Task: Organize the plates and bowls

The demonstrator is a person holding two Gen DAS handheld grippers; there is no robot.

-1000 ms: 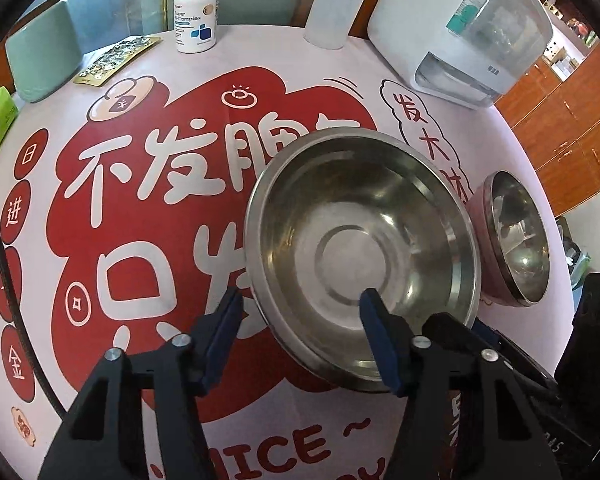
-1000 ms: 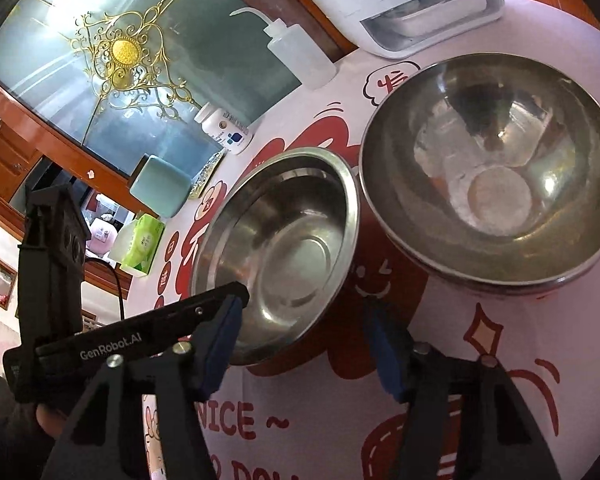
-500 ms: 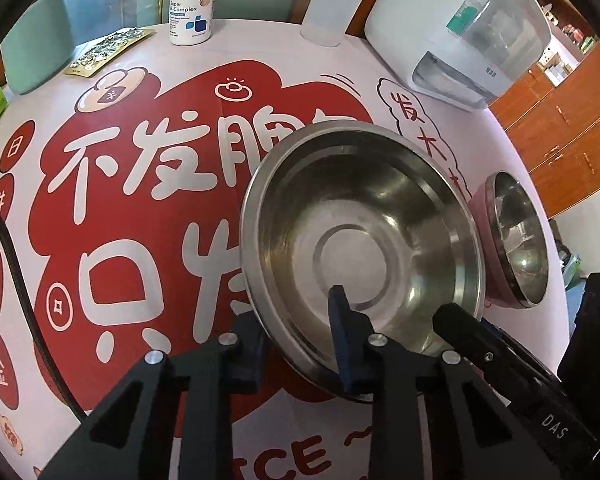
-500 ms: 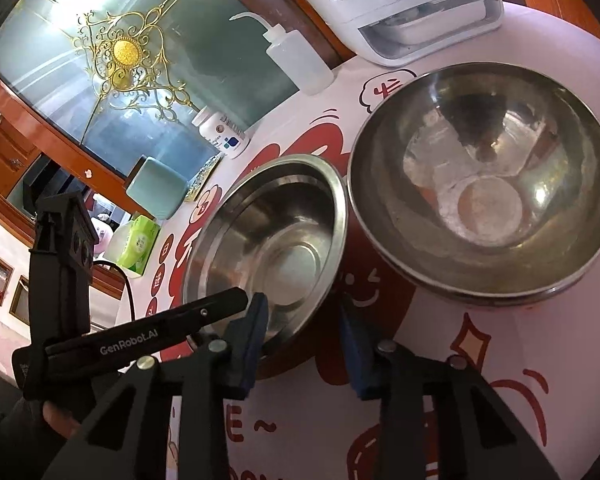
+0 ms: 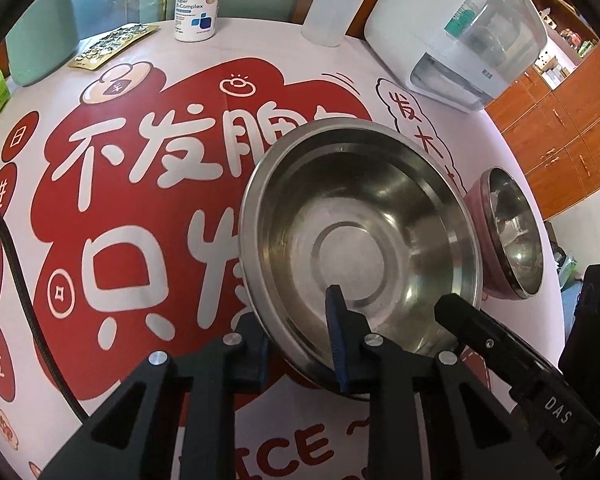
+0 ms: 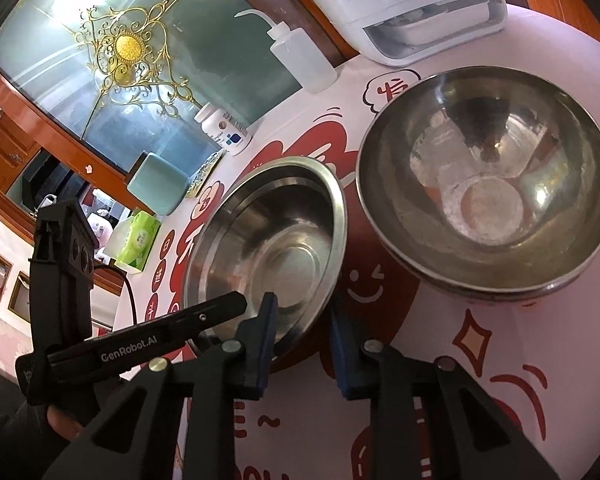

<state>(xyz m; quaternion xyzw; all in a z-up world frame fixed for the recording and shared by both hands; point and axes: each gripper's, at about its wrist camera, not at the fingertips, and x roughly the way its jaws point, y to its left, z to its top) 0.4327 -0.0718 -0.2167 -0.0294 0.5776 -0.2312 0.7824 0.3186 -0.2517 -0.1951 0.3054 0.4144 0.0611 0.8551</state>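
1. Your left gripper (image 5: 300,344) is clamped on the near rim of the shallow steel bowl (image 5: 360,240) — one pad inside the wall, the other hidden outside under the rim, at about six o'clock of the bowl.
2. Your right gripper (image 6: 302,344) straddles the same rim a little further round; its jaws are closing, with the rim between the blue pads (image 6: 342,356), and you cannot yet tell from this view that they press on it.
3. The bowl sits mid-table on the red printed cloth (image 5: 140,208). At its three o'clock, just beside it, stands the deeper steel bowl (image 6: 488,184), which seems to rest in a pink-sided one.
4. Expect the shallow bowl to be light, stiff and slick: thin polished metal with a narrow rolled lip. Hold the lip squarely and deep in the pads; a shallow pinch will likely let it pivot or slide out when lifted.
5. Only the left view shows the pink outer wall (image 5: 476,216) of the neighbouring bowl and the pill bottle (image 5: 198,2) upright at twelve o'clock.
6. Only the right view shows the deep bowl's whole interior, and your left gripper's body crossing in from nine o'clock.
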